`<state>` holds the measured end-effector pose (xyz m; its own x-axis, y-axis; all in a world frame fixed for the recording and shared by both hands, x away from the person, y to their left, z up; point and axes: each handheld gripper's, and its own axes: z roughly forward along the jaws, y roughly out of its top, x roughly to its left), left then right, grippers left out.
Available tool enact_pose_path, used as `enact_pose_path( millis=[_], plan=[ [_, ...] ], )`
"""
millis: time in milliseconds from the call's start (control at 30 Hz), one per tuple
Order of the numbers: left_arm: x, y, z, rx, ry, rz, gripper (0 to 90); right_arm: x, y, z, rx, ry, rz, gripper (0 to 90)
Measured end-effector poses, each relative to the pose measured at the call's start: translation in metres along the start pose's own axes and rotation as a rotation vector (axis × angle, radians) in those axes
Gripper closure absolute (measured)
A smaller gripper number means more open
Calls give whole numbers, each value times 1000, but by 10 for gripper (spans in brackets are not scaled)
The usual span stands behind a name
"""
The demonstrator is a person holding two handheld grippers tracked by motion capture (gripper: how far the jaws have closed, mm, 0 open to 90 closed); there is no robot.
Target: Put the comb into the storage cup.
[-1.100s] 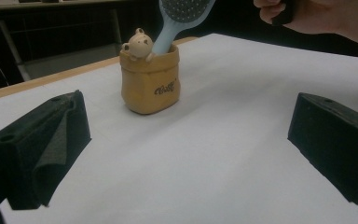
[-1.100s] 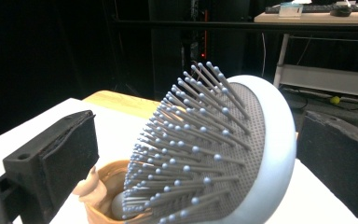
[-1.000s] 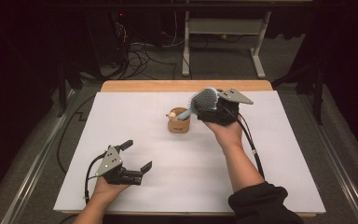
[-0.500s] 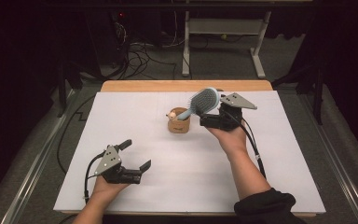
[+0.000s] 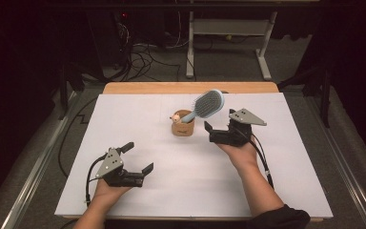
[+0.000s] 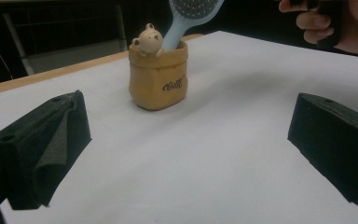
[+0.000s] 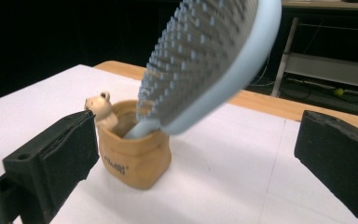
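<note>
On table: brush stands tilted in cup.
Right gripper beside cup, jaws wide, empty; left gripper wide, well apart.

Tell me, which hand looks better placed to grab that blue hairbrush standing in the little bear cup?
Probably the right. Its tool sits open just beside the cup, with the hairbrush leaning toward it. The left tool, also open, rests near the table's front edge, well away from the cup.

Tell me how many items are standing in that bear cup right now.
1: a light blue hairbrush stands handle-down in the tan bear cup, leaning toward the right hand-held gripper. The cup's bottom is hidden, so something small could sit inside.
</note>
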<state>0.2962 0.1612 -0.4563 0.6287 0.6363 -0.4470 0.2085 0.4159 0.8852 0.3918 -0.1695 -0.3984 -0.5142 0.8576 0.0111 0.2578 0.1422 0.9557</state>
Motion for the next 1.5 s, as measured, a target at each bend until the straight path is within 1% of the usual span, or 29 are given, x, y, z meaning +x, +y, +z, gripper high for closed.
enact_pose_path(
  millis=[67, 233, 400, 567, 667, 767, 867, 1000, 1067, 1167, 1267, 1400, 1433, 1500],
  plan=[
    [1, 1, 0, 0, 3, -2, 3, -1, -7, -2, 5, 1, -7, 3],
    [2, 1, 0, 6, 5, -5, 3, -5, -22, -10, 14, 5, 8, 3],
    [2, 1, 0, 15, 6, -4, 3, -7, -36, -19, 31, -3, -1, 3],
    [5, 4, -2, 8, 14, -8, 3, -9, -49, -31, 37, -1, -19, 3],
    [6, 5, -3, 8, 19, -10, 3, -11, -57, -42, 38, -1, -26, 3],
    [6, 3, -2, 19, 18, -3, 3, -14, -65, -53, 15, -1, -21, 3],
    [6, 3, -2, 18, 20, 1, 3, -17, -72, -68, -1, -7, -33, 3],
    [8, 5, -4, 9, 23, -3, 3, -22, -80, -87, -11, -21, -31, 3],
    [9, 6, -4, 16, 25, -2, 3, -25, -83, -97, -29, -28, -33, 3],
    [11, 6, -4, 18, 33, -9, 3, -30, -88, -113, -41, -44, -20, 3],
    [11, 7, -6, 24, 37, -5, 3, -35, -94, -129, -53, -55, -15, 3],
    [7, 7, -13, 31, 42, -13, 2, -39, -99, -138, -58, -61, -17, 3],
    [7, 7, -15, 33, 45, -9, 1, -39, -100, -139, -60, -59, -21, 3],
    [7, 7, -18, 32, 47, -14, 2, -39, -99, -137, -60, -55, -30, 3]
  ],
)
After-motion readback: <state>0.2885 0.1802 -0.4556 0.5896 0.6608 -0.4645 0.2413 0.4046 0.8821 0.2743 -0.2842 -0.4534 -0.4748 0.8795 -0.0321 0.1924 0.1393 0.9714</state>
